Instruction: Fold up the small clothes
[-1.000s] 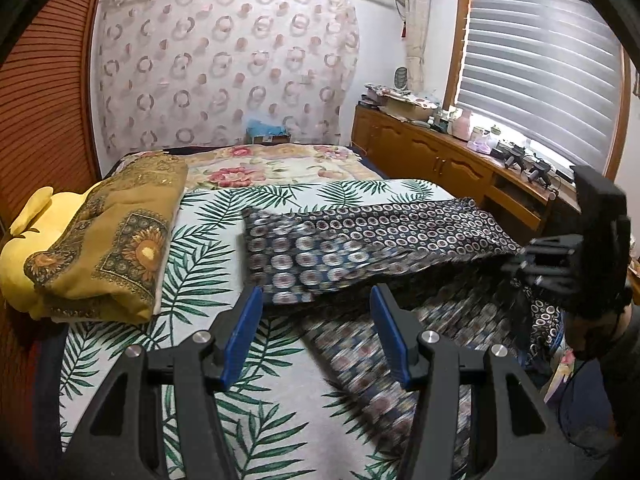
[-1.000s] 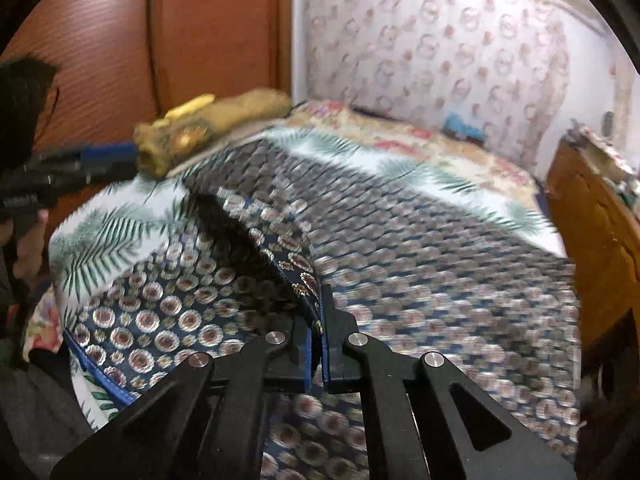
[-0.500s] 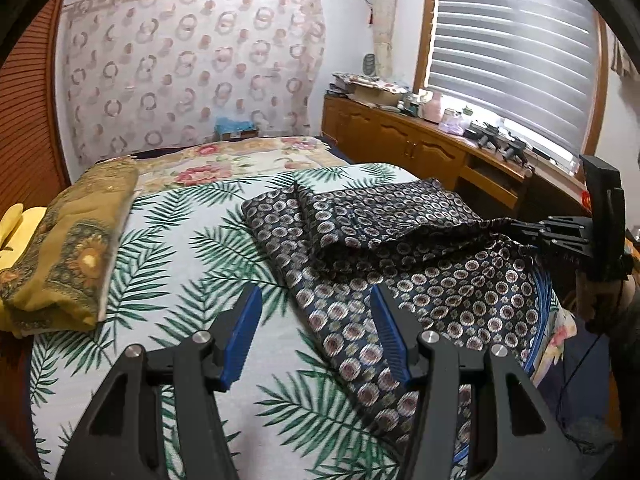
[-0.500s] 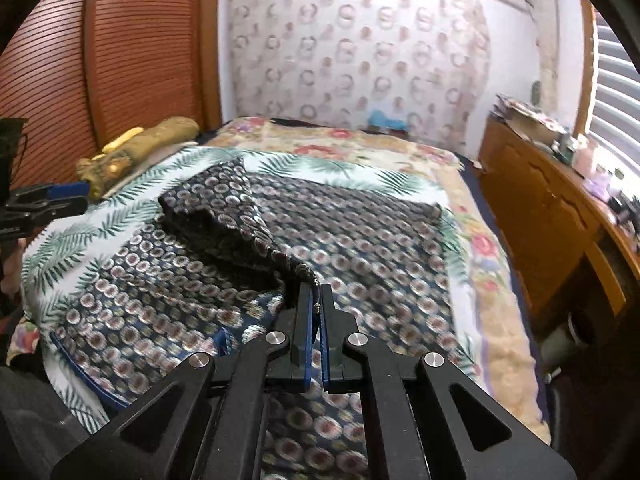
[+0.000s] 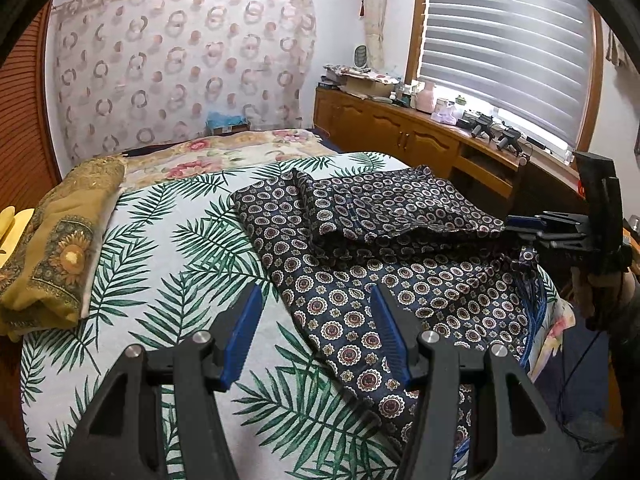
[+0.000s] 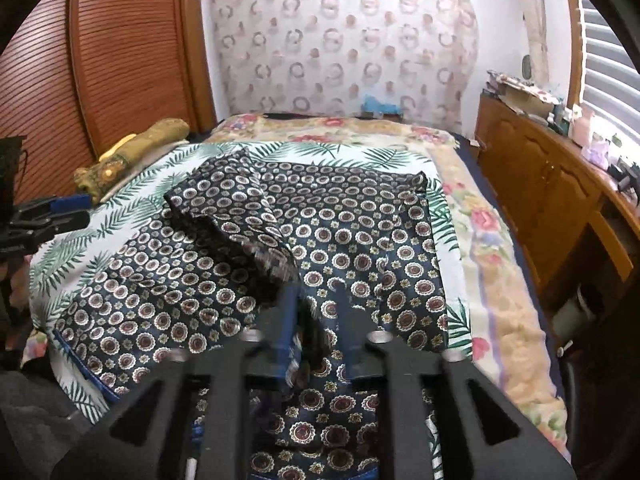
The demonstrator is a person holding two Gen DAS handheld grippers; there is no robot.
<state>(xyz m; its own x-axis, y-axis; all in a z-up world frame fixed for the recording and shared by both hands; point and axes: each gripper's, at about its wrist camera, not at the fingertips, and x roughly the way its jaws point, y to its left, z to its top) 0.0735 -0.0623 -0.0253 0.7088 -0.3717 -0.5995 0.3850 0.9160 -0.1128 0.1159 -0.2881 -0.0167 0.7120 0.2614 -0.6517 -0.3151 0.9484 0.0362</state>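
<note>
A dark navy garment (image 5: 380, 248) with a round medallion print lies on the palm-leaf bed sheet (image 5: 160, 248), its far part folded over itself. My left gripper (image 5: 316, 336) is open and empty above the garment's near left edge. My right gripper (image 6: 314, 312) has its jaws parted, blurred, with the cloth lying loose between them; it also shows in the left wrist view (image 5: 524, 226) at the garment's right edge. The garment fills the middle of the right wrist view (image 6: 320, 224).
A folded mustard cloth (image 5: 60, 240) lies at the bed's left side by the wooden slatted doors (image 6: 120, 60). A wooden sideboard (image 5: 420, 140) with clutter runs under the window at the right. A floral blanket (image 6: 500, 280) covers the bed's far and right edges.
My right gripper has opened and let go of the garment's fold, which has dropped flatter on the bed. My left gripper stayed open and shifted slightly.
</note>
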